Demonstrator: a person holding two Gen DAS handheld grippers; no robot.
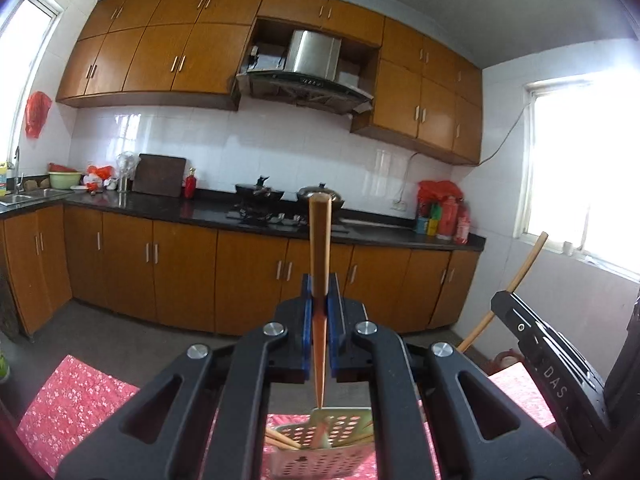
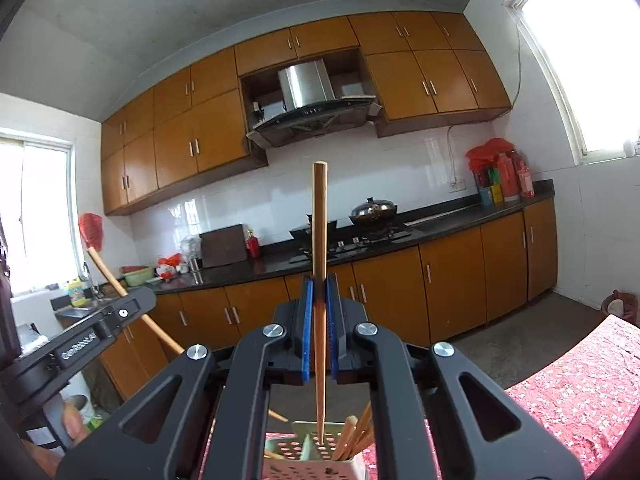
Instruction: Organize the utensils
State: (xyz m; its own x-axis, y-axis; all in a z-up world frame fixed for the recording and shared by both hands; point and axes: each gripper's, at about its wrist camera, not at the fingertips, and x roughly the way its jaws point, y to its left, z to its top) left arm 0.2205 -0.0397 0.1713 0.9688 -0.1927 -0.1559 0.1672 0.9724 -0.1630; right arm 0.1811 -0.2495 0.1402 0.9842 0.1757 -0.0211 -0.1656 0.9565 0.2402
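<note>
Left wrist view: the left hand-held gripper (image 1: 320, 300) is closed on a chopstick (image 1: 319, 248), blue pads pinching its shaft. The stick stands nearly upright, its thick end high against the stove (image 1: 264, 214) behind, its thin tip hanging just above the holder (image 1: 320, 444). The holder is a pale perforated box on the red flowered cloth of the desk (image 1: 76, 396), directly below the gripper; more chopsticks lean inside it at its left. The gripper's black linkage hides most of the holder. To the right of the holder, the right hand-held gripper (image 1: 502, 300) shows from the side with its own stick slanting up toward the window (image 1: 580, 168).

Right wrist view: the right hand-held gripper (image 2: 320, 300) is likewise clamped on a chopstick (image 2: 319, 240), upright, its tip over the holder (image 2: 316, 452) near the middle divider. Several chopsticks lean in the holder's right part. Left of the holder, the other gripper (image 2: 134, 300) crosses the frame with its stick angled up. Behind the holder run the kitchen cabinets (image 2: 400, 292), a wok (image 2: 374, 210) and the hood (image 2: 308, 116).
</note>
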